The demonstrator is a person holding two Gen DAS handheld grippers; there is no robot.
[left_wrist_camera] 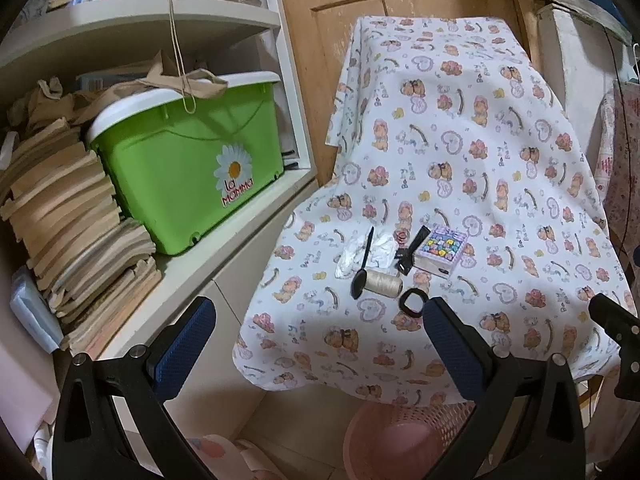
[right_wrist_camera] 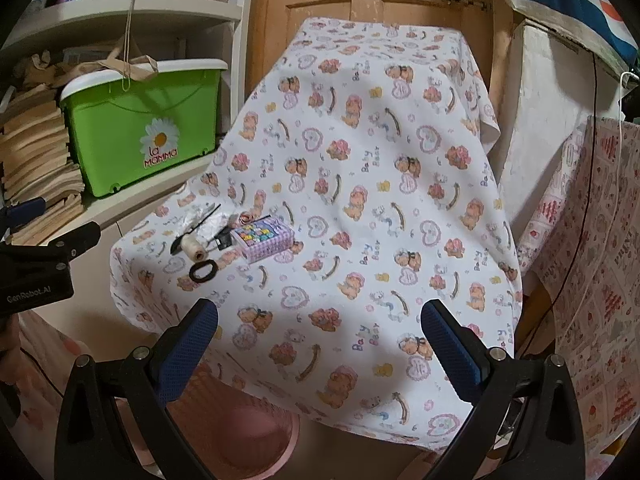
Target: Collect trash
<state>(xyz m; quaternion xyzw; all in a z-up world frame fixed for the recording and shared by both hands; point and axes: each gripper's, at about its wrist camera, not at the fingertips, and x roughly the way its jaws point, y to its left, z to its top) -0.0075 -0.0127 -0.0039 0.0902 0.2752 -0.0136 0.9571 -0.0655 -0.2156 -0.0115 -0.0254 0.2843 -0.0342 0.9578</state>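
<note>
Both grippers hang back from the cloth-covered table (left_wrist_camera: 460,140), nothing picked up yet. Left gripper (left_wrist_camera: 318,334) is spread wide & empty; right gripper (right_wrist_camera: 320,336) likewise wide & empty.

Landmark = the small purple patterned box (left_wrist_camera: 440,250). The clutter sits just left of it, all on the cloth: crumpled white wrapper (left_wrist_camera: 350,256) furthest left, w/ a black plastic spoon (left_wrist_camera: 362,266) lying across it, a second white crumple (left_wrist_camera: 382,250) between spoon & box, a twine spool (left_wrist_camera: 385,283) in front-left of the box, a black ring (left_wrist_camera: 412,302) nearer the table edge, and a black clip-like thing (left_wrist_camera: 412,250) touching the box's left side. Pink basket (left_wrist_camera: 394,436) stands on the floor, below the table's near edge, well in front of the box – prob. the bin.

Likely step: go for the wrapper. To do it well, I'd reckon: left gripper is nearer, so use that; come in from the left side, away from spool & box; pinch the wrapper's raised crumple, not the cloth under it. Spoon overlaps it, so lift slowly or it'll flick off. Then carry straight over the basket before letting go.
</note>
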